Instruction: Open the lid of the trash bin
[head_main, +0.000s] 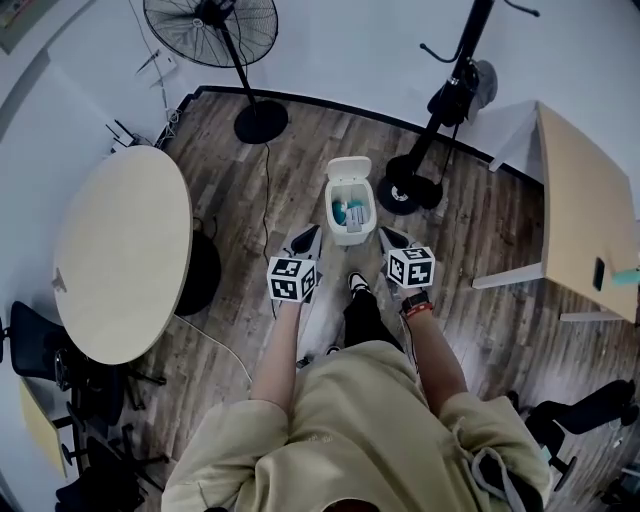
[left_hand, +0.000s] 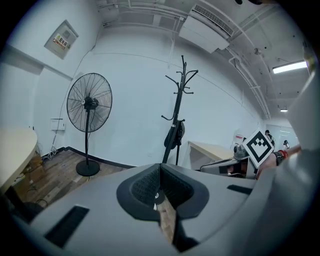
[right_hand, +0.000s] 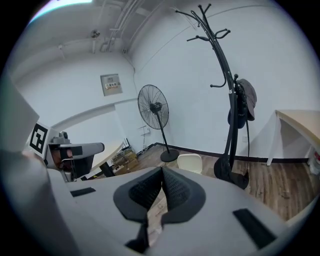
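A small white trash bin (head_main: 350, 222) stands on the wood floor in front of me in the head view. Its lid (head_main: 349, 170) is tipped up and back, and blue and grey rubbish shows inside. My left gripper (head_main: 310, 233) hangs just left of the bin and my right gripper (head_main: 385, 234) just right of it, both short of it and touching nothing. Each has its jaws closed together with nothing between them. The raised lid (right_hand: 190, 162) peeks over the right gripper (right_hand: 162, 171) in its own view. The left gripper (left_hand: 160, 167) faces the wall, with the bin hidden.
A round beige table (head_main: 120, 250) stands at left, with dark chairs (head_main: 40, 350) below it. A floor fan (head_main: 260, 122) and a coat rack base (head_main: 408, 186) stand behind the bin. A desk (head_main: 585, 220) is at right. A cable (head_main: 268, 200) runs across the floor.
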